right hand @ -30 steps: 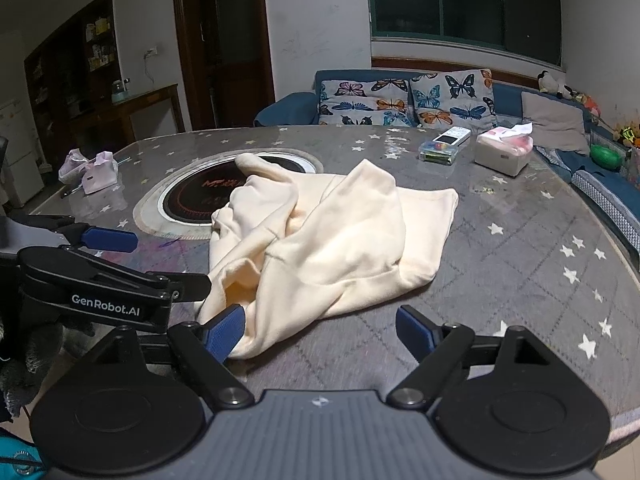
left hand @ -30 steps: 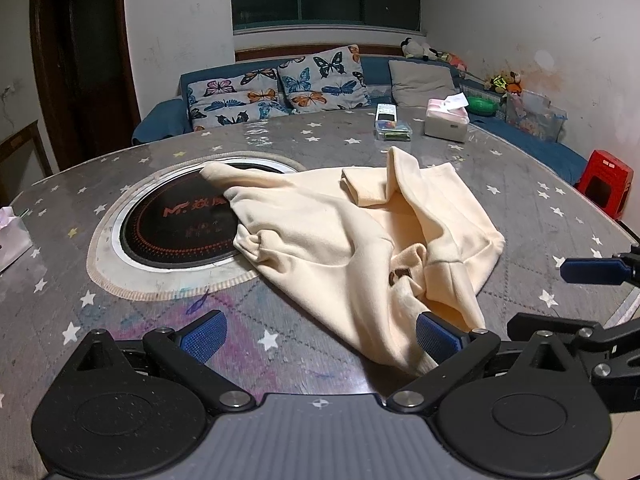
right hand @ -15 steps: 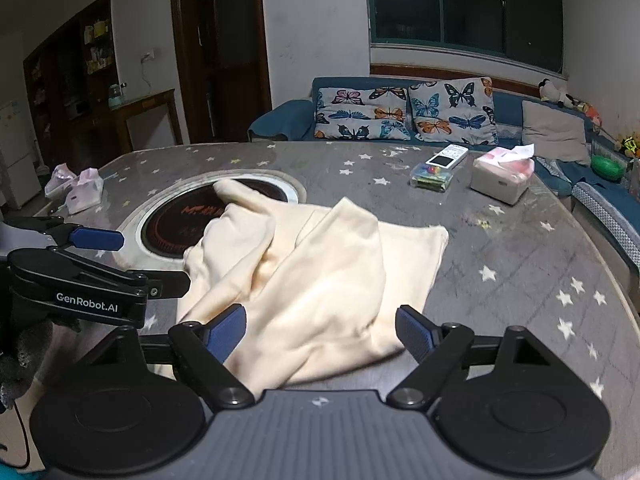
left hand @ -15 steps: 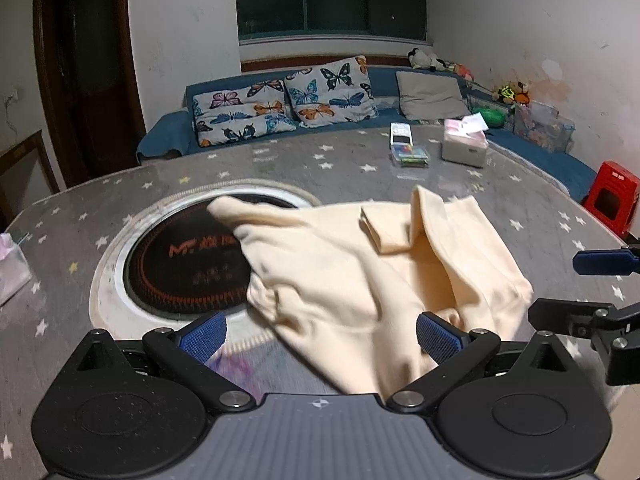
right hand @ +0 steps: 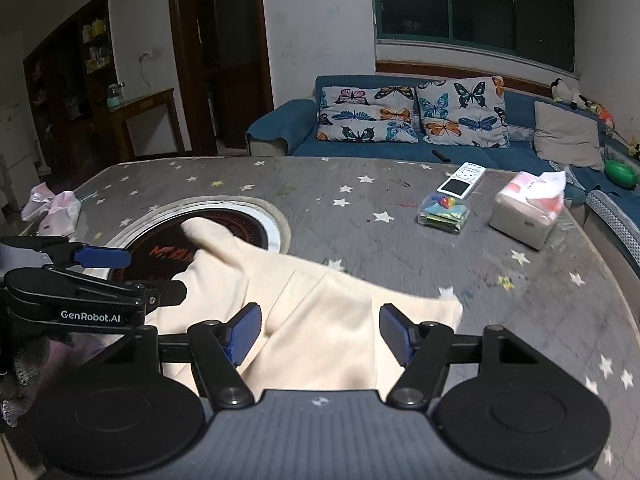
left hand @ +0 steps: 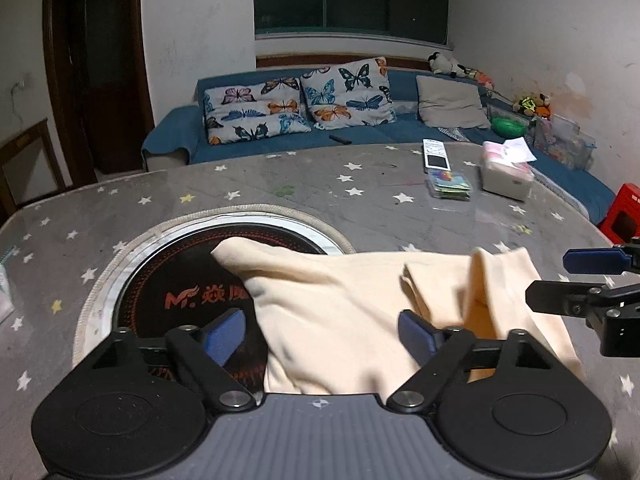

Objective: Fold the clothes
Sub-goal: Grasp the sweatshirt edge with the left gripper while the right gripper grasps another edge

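A crumpled cream garment [left hand: 340, 316] lies on the grey star-print table, one end over the round black cooktop [left hand: 188, 292]. It also shows in the right wrist view [right hand: 316, 312]. My left gripper [left hand: 322, 336] is open, its blue pads spread above the garment's near edge, holding nothing. My right gripper [right hand: 320, 334] is open over the garment's near side, also empty. Each gripper shows at the edge of the other's view.
A tissue box [right hand: 528, 212], a remote [right hand: 462, 180] and a clear box of coloured items [right hand: 442, 212] stand at the table's far right. A pink-white bag [right hand: 52, 208] lies at the far left. A blue sofa with butterfly cushions [left hand: 296, 104] runs behind the table.
Both grippers have moved forward and down over the garment, which now fills the space between their open fingers. The garment itself lies flatter and nearer in both views.
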